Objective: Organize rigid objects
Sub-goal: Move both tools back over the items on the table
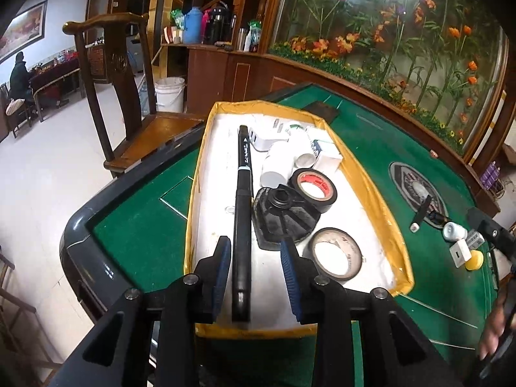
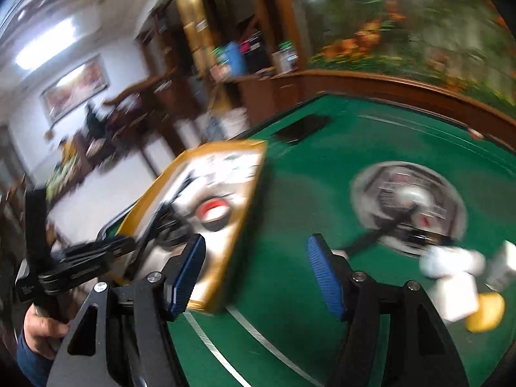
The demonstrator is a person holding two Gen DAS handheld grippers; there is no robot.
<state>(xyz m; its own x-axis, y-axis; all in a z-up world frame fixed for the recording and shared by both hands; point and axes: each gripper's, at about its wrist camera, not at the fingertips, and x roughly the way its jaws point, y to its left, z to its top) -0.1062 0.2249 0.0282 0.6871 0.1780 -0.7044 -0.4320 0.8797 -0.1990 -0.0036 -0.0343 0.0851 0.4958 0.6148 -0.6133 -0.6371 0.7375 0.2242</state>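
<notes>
A yellow-rimmed white tray (image 1: pixel 380 200) on the green table (image 1: pixel 371 148) holds a long black marker (image 1: pixel 242 213), a black plastic cap piece (image 1: pixel 283 214), a black tape roll (image 1: pixel 312 190), a beige tape roll (image 1: pixel 337 253), white bottles (image 1: pixel 277 161) and small white boxes (image 1: pixel 325 156). My left gripper (image 1: pixel 256 259) is open with its blue pads either side of the marker, not touching it. My right gripper (image 2: pixel 256 274) is open and empty over the green felt right of the tray (image 2: pixel 238 225); this view is blurred.
Loose items lie on the felt at the right: a black strip (image 1: pixel 422 209), a white bottle (image 1: pixel 454 230), a white plug (image 1: pixel 461 253), a yellow round piece (image 1: pixel 474 261). A wooden chair (image 1: pixel 135 119) stands left of the table, a flower-painted glass wall behind it.
</notes>
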